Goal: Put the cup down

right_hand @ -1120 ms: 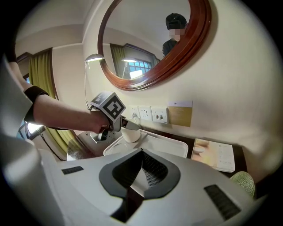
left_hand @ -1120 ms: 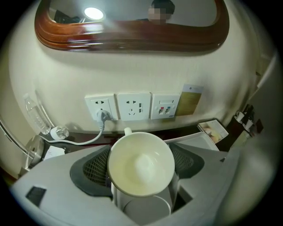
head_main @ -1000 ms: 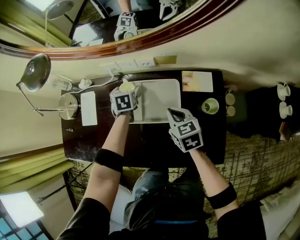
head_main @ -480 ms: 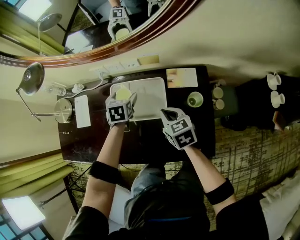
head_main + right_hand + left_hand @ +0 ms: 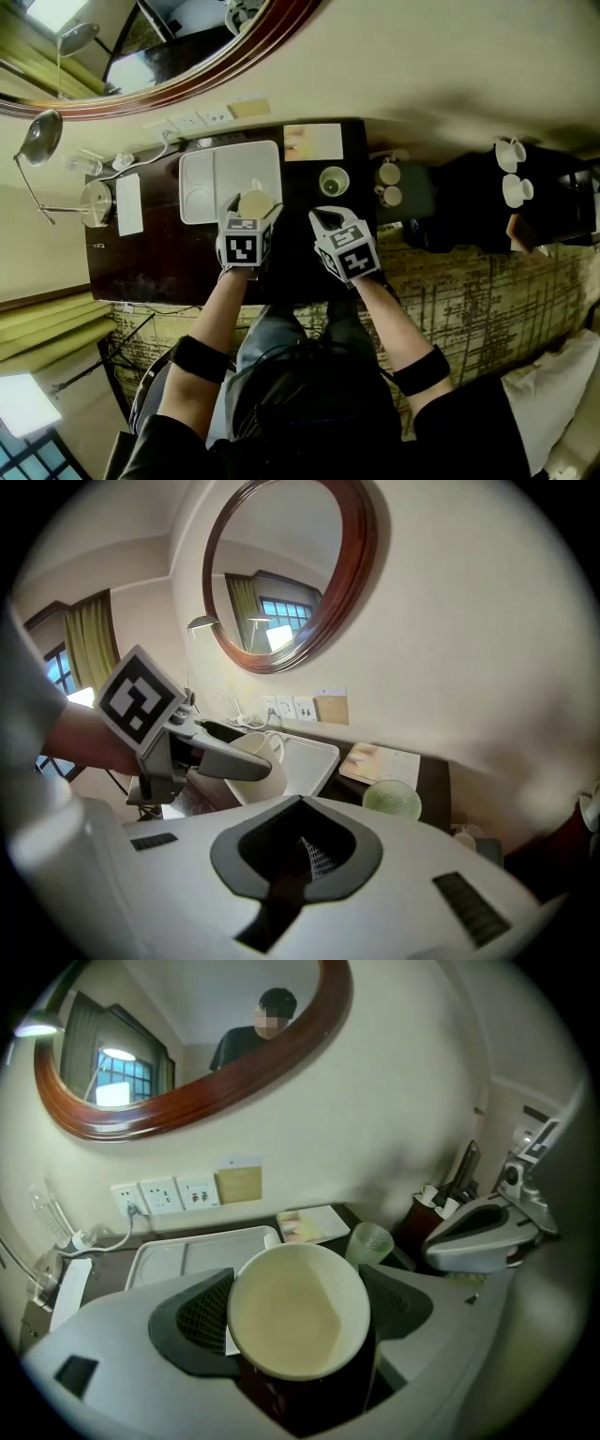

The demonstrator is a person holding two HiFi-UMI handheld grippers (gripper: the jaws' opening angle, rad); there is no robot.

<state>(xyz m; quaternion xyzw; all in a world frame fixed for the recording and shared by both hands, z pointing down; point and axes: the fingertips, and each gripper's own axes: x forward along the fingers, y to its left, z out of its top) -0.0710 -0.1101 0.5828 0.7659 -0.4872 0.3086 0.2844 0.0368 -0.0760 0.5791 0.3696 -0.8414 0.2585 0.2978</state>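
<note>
A cream cup [image 5: 255, 201] with a dark outside sits between the jaws of my left gripper [image 5: 252, 209], which is shut on it. It hangs over the near right corner of the white tray [image 5: 202, 174]. In the left gripper view the cup's empty inside [image 5: 298, 1312] fills the space between the jaws. My right gripper [image 5: 323, 219] is shut and holds nothing, just right of the cup over the dark desk [image 5: 169, 258]. The right gripper view shows its closed jaws [image 5: 302, 853] with the cup [image 5: 251, 761] off to the left.
A green glass [image 5: 334, 180] stands right of the tray, a booklet [image 5: 313, 142] behind it by the wall. A desk lamp [image 5: 37, 141] and a paper pad [image 5: 128, 203] occupy the desk's left end. White cups [image 5: 386, 184] sit on a side stand to the right.
My left gripper has carried the cup from the tray's far left corner across to its near right corner. My right gripper has shifted the same way, staying shut.
</note>
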